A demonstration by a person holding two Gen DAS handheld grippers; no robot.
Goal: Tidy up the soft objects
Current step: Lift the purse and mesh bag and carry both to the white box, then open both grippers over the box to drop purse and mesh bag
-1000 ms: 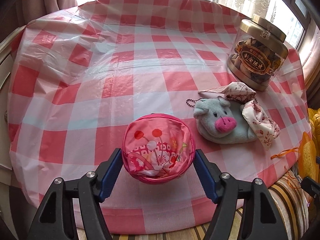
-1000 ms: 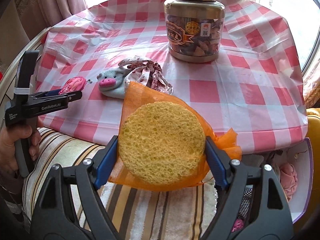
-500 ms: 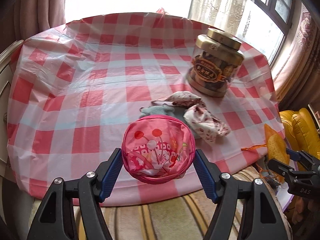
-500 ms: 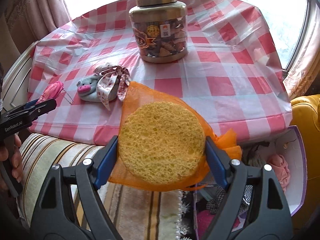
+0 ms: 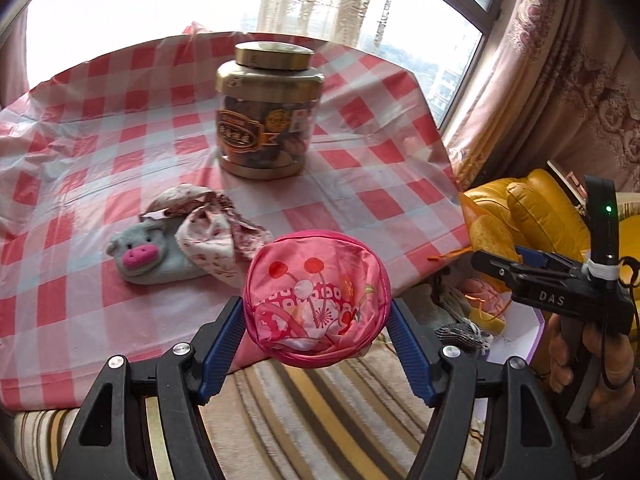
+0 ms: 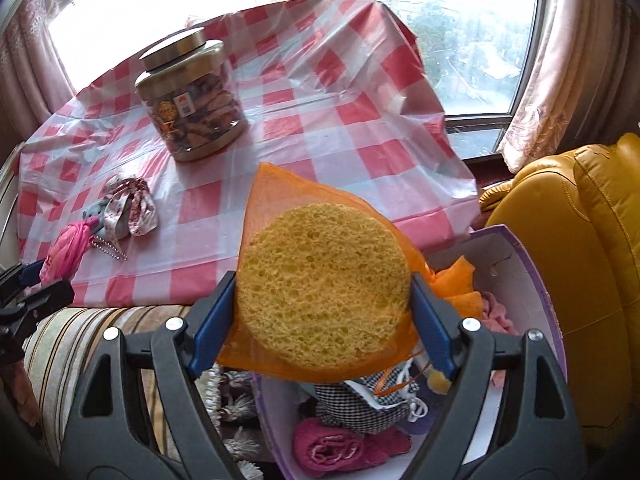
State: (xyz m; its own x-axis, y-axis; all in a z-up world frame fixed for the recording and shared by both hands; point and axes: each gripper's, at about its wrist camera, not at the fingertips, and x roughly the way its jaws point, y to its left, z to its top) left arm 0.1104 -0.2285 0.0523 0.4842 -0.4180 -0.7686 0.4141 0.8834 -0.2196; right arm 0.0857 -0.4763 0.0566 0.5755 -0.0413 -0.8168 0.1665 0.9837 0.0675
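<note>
Past the tablecloth [image 6: 340, 128] edge, right tongs [image 6: 323, 304] grip a sponge [image 6: 320, 288] over the box [image 6: 532, 280]; left tongs [image 5: 316, 320] grip a pouch [image 5: 316, 296].

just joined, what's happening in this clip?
A person is tidying soft items off a checked table, one tool in each hand. The left tool is clamped on a round pink pouch; the right tool grips a yellow sponge in orange mesh, above an open white box of fabrics beside the table. A plush pig and floral cloth remain on the table by a jar.
</note>
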